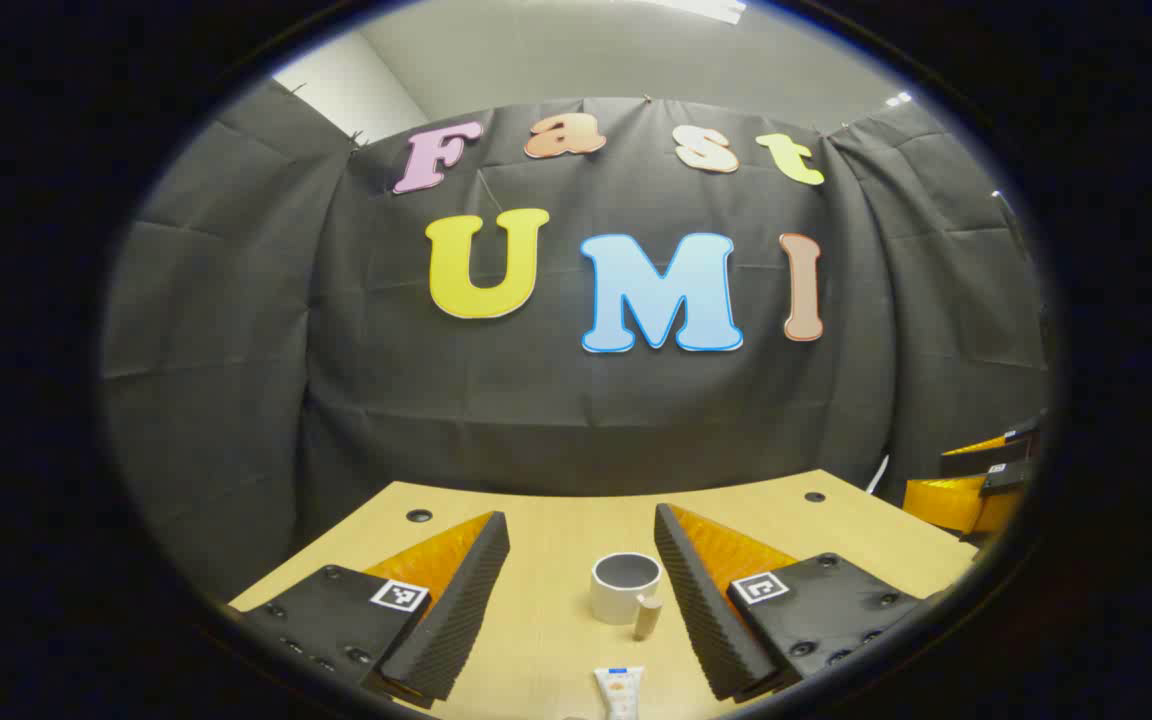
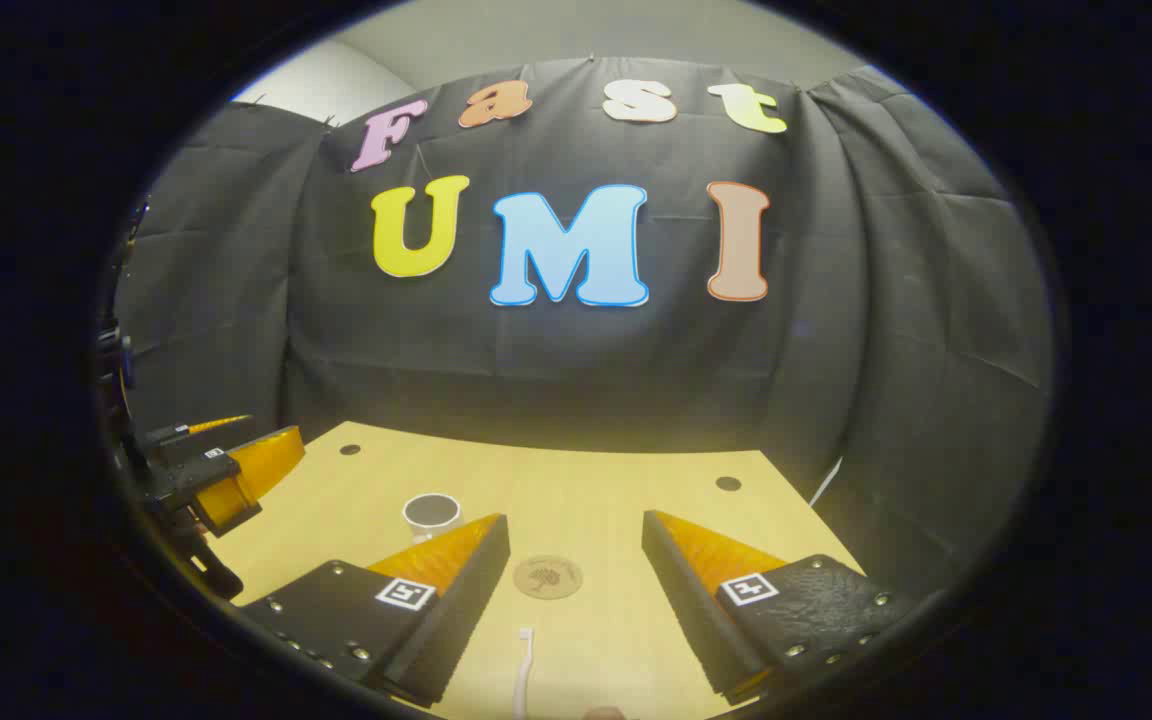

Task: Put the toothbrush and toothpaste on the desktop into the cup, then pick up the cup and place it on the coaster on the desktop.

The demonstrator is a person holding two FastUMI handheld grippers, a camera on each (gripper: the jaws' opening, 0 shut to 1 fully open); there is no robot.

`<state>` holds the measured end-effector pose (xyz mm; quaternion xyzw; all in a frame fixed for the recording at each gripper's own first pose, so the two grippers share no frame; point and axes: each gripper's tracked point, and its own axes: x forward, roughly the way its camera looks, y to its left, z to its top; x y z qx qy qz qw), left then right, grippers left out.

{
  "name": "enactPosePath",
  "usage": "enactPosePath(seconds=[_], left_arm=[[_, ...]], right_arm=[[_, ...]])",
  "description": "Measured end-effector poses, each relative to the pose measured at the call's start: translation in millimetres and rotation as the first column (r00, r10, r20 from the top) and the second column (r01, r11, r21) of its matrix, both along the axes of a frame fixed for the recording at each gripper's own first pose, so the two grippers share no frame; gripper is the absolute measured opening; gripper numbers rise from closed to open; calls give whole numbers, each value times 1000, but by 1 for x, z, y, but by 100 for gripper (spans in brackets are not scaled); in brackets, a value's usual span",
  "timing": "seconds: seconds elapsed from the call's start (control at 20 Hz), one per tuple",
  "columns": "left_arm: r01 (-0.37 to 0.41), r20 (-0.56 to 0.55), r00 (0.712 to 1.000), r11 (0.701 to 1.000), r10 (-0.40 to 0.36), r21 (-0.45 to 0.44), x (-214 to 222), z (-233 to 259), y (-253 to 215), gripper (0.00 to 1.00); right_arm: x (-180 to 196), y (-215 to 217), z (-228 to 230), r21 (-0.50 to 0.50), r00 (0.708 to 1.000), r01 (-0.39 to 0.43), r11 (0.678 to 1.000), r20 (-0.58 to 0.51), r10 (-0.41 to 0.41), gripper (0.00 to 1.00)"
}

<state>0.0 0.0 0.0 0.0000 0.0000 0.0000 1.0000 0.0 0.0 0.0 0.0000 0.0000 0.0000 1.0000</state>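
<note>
On the desk (image 1: 556, 530) the cup (image 1: 626, 586) stands between the spread fingers of the left gripper (image 1: 582, 545) with the toothpaste (image 1: 620, 690) nearer, and in the right gripper view the right gripper (image 2: 576, 545), fingers apart, frames the coaster (image 2: 547, 577) and toothbrush (image 2: 523, 668)

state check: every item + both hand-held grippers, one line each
cup: upright on the table, empty as far as visible
toothpaste: lying flat, not in the cup
toothbrush: lying flat, not in the cup
coaster: flat on the table, nothing on it
left hand-held gripper: open, holding nothing
right hand-held gripper: open, holding nothing
</note>
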Motion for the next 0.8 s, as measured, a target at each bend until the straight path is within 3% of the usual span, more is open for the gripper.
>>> enactPosePath(seconds=[0.55,0.8], left_arm=[[2,-30,1000,1000,-1,14,1,-5,4,94],[30,-87,996,999,-31,-14,-3,-18,-3,94]], right_arm=[[11,8,-11,4,999,-24,1000,-36,24,89],[18,17,-35,29,991,-41,999,-130,45,88]])
